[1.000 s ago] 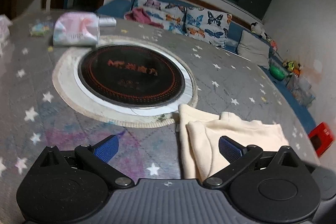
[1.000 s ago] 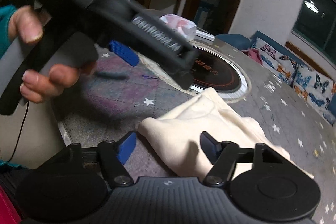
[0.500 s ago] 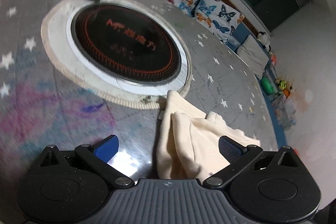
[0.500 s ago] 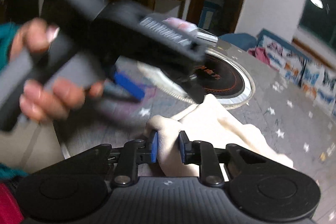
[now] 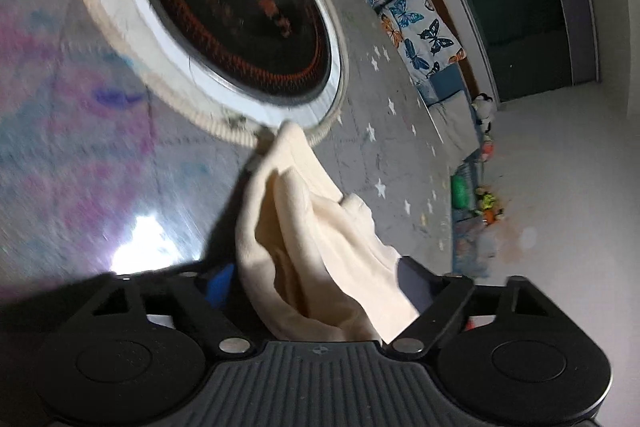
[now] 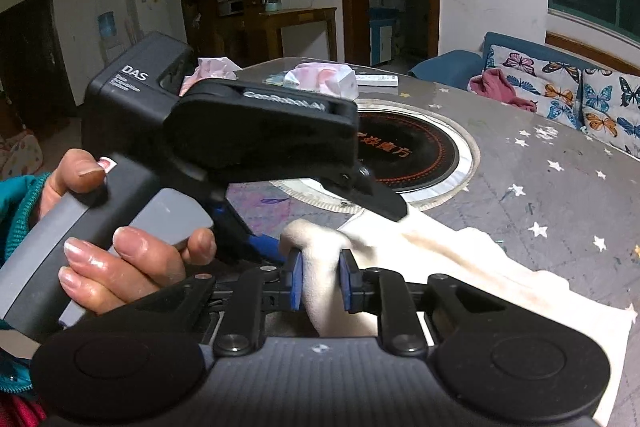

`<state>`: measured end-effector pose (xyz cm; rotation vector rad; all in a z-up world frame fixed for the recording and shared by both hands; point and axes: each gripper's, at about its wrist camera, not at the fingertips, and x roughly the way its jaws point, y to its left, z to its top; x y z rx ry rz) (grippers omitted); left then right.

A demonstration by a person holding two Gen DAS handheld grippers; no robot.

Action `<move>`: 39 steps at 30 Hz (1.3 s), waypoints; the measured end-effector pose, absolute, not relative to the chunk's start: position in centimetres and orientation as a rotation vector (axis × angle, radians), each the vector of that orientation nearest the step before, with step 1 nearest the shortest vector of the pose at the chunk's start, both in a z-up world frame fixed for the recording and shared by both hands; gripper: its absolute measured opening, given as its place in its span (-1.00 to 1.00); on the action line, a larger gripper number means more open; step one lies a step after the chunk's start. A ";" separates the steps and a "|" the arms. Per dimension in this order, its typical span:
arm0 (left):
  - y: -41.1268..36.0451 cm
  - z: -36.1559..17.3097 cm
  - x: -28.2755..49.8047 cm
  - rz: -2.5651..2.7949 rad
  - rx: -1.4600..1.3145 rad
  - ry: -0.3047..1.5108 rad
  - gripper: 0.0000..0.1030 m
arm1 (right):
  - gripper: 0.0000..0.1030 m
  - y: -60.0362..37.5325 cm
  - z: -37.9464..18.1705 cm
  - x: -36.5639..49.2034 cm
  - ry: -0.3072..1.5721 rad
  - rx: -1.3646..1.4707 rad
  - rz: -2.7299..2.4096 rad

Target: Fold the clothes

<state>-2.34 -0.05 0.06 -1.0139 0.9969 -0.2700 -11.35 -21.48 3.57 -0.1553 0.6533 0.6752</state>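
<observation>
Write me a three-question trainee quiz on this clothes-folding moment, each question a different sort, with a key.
1. True or false: the right gripper is shut on a fold of the cream garment.
2. Multiple choice: the cream cloth lies between the fingers of the left gripper, whose jaws are A) spread wide, B) clamped tight, C) out of view.
3. Fill in: the garment's far corner touches the rim of the round black ____ set in the table.

Key: 1 true; 2 A; 3 cooktop.
</observation>
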 end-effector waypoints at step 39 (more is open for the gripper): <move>-1.5 -0.1 -1.5 -0.226 -0.800 0.965 -0.61 | -0.10 -40.8 -0.5 -8.9 0.687 0.211 0.082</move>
